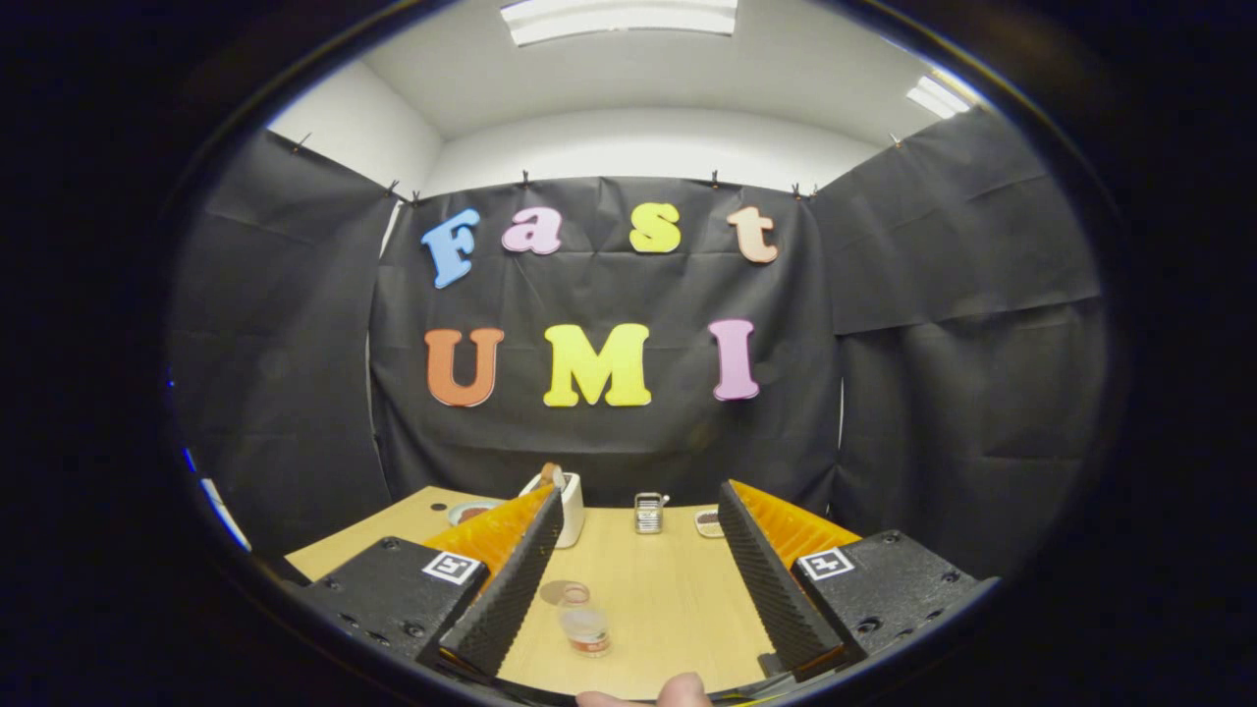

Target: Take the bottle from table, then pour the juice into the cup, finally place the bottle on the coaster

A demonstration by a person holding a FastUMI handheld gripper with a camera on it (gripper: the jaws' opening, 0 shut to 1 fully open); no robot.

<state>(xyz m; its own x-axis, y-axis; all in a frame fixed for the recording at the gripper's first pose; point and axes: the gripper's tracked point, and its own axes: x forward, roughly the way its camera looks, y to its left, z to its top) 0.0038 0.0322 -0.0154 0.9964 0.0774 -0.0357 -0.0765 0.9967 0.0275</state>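
My gripper (638, 496) is open and held above the wooden table (678, 589), with nothing between its fingers. Below the gap, closer to the left finger (511, 579), stands a small clear bottle (586, 622) with a reddish label, seen from above. A round, flat brownish coaster (561, 591) lies on the table just behind the bottle. Farther on, near the back wall, sits a small metallic cup-like object (648, 513); I cannot tell whether it is the cup.
A white boxy object (571, 509) with something brown on top stands at the back, by the left fingertip. A bowl (471, 511) sits left of it and a small dish (708, 523) by the right finger. A person's fingertip (680, 691) shows below the gripper.
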